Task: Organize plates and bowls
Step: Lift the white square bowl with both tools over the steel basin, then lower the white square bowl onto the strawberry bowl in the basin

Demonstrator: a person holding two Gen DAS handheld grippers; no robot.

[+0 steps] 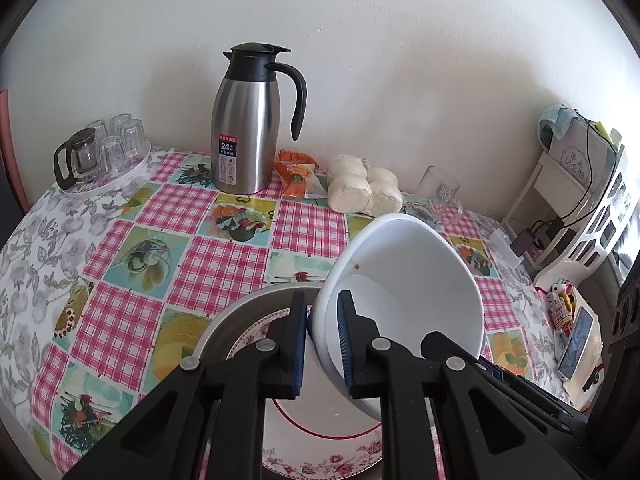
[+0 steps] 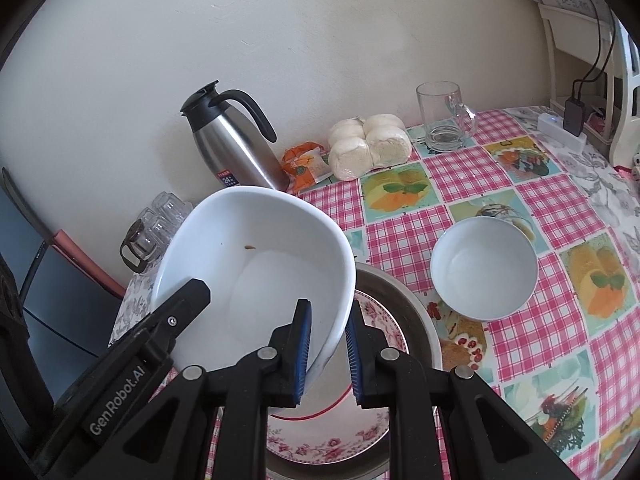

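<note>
Nearest the cameras, both grippers were clamped on opposite sides of the large white bowl (image 2: 256, 280). The left gripper (image 1: 322, 344) pinched the rim at the bowl's nine o'clock, the right gripper (image 2: 328, 354) the rim at its three o'clock, so neither hand was nearer. The bowl hung tilted, its mouth towards the cameras, directly above the floral plate (image 2: 328, 440), which lay inside a metal basin (image 2: 420, 320). Stacking the bowl on the plate would probably call for levelling it and lowering it straight down. Further out, at two o'clock from the right gripper, a small white bowl (image 2: 484, 268) sat upright on the checked tablecloth (image 2: 560, 208), well apart. A steel jug (image 1: 248, 128) stood against the wall at twelve o'clock.
</note>
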